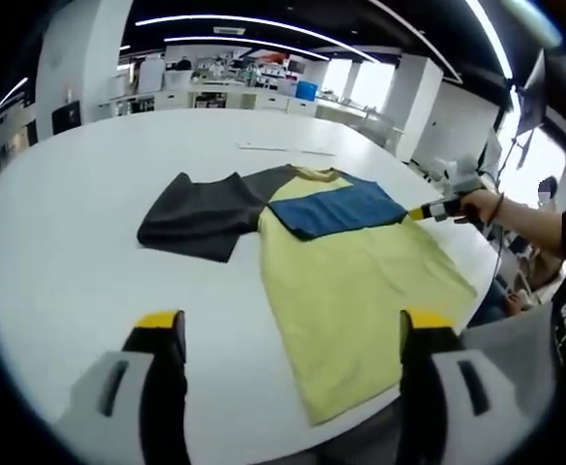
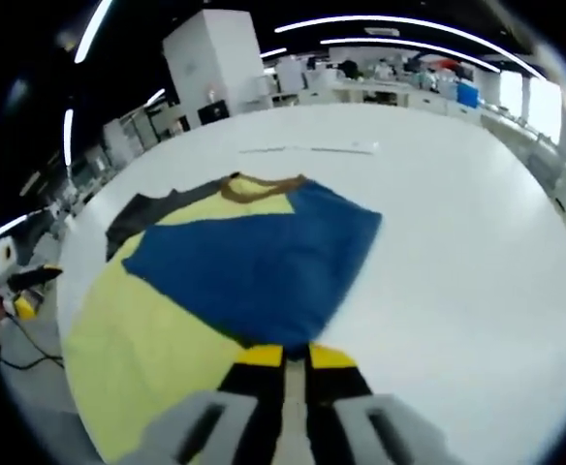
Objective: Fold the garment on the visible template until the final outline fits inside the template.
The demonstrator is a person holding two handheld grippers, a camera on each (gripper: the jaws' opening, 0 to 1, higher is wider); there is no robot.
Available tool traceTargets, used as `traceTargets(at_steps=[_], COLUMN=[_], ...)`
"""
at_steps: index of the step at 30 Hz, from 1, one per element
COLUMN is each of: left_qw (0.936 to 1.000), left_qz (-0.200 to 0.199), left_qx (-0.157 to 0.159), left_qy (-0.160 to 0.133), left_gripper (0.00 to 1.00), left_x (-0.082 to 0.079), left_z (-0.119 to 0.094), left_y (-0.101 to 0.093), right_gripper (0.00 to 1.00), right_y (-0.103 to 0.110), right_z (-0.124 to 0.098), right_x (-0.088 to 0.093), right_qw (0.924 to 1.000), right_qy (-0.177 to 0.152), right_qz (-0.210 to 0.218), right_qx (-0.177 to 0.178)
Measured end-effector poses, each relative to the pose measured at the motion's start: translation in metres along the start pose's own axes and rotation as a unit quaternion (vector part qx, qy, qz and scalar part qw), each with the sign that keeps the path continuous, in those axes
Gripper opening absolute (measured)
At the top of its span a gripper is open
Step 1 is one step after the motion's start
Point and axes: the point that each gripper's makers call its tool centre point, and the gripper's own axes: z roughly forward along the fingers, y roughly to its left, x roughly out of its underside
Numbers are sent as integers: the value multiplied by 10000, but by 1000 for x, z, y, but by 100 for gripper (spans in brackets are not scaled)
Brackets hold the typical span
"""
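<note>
A T-shirt lies flat on the white table (image 1: pixel 70 252): yellow body (image 1: pixel 351 281), dark grey sleeve (image 1: pixel 196 215) spread to the left, blue sleeve (image 1: pixel 346 205) folded across the chest. My right gripper (image 1: pixel 421 210), held by a person's hand, sits at the blue sleeve's right corner. In the right gripper view its jaws (image 2: pixel 296 355) stand together on the edge of the blue sleeve (image 2: pixel 254 266), with the yellow body (image 2: pixel 138 349) to the left. My left gripper (image 1: pixel 293 325) hovers open above the shirt's near hem, nothing between its fingers.
A thin pale strip (image 1: pixel 285 148) lies on the table beyond the collar, also seen as the strip (image 2: pixel 307 149). The table edge runs close on the right, where the person's arm (image 1: pixel 530 218) reaches in. Desks and shelves stand far behind.
</note>
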Motion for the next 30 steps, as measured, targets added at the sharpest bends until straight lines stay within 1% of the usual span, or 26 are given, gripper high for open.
traceTargets(at_steps=[4,7,8,10,12,16,17,19,25,26,30], left_qw=[10000,10000,10000,10000,10000,9999,9999,9999,9999,9999,9998], left_qz=[17,9,7,23,39,49,56,62,66,61,57], left_qx=[14,16,16,12,19,18,17,20,-22,-33,-70], left_qy=[17,13,18,48,71,97,120,123,154,158,196], left_gripper=[88,88,88,88,88,87,87,87,87,87,87], left_x=[0,0,1,2,3,4,5,6,7,8,8], left_z=[0,0,0,1,1,2,2,2,1,2,3], left_y=[-1,2,3,6,4,3,6,5,5,6,10], right_gripper=[0,0,0,0,0,0,0,0,0,0,0], right_y=[0,-9,-9,-12,-17,-14,-16,-21,-22,-26,-28], right_z=[-1,-3,-8,-10,-9,-15,-13,-11,-13,-12,-14], right_x=[0,2,3,3,4,6,5,4,4,4,4], right_qw=[9998,9991,9982,9961,9938,9891,9884,9883,9880,9875,9874], right_qy=[79,202,250,340,440,582,590,611,634,642,646], right_qz=[-167,-323,-459,-710,-889,-1198,-1238,-1234,-1235,-1257,-1245], right_qx=[30,201,302,405,495,629,657,664,684,698,735])
